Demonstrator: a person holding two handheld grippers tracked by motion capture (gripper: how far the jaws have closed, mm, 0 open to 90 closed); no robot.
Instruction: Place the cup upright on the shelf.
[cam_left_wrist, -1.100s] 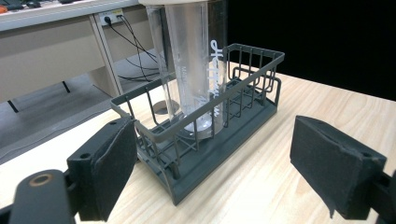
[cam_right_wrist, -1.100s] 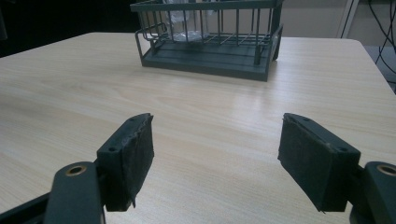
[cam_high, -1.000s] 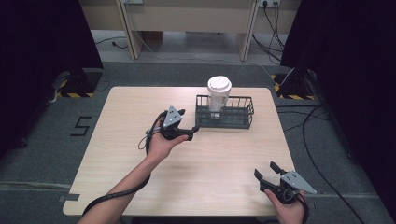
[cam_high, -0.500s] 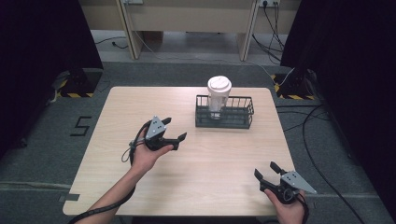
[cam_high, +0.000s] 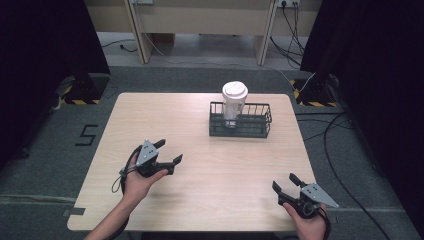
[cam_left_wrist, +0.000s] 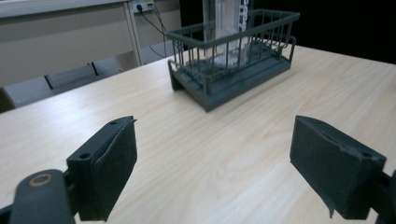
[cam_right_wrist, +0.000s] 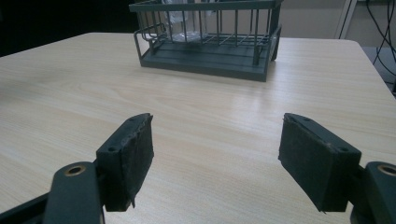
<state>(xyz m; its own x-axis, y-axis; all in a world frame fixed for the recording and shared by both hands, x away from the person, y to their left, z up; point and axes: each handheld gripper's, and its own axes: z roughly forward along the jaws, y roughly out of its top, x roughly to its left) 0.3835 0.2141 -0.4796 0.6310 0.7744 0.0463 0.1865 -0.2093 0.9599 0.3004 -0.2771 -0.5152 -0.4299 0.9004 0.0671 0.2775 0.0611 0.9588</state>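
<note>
Two claws hang wide open and hold nothing. Our left claw (cam_high: 168, 152), which a second ago stood just beside the wire basket (cam_high: 240, 127), has drawn back to the near left of the tabletop (cam_high: 150, 110); our right claw (cam_high: 284, 183) has stayed at the near right edge. The lidded cup (cam_high: 234, 102) stands upright in the basket's left half at the far middle, well apart from both. We judge the cup placed and the work about done. The pale wood-grain tabletop carries nothing else. Around it we see grey floor, black drapes at both sides, trailing cables (cam_high: 340, 165) and a taped numeral five (cam_high: 86, 135) at left.
</note>
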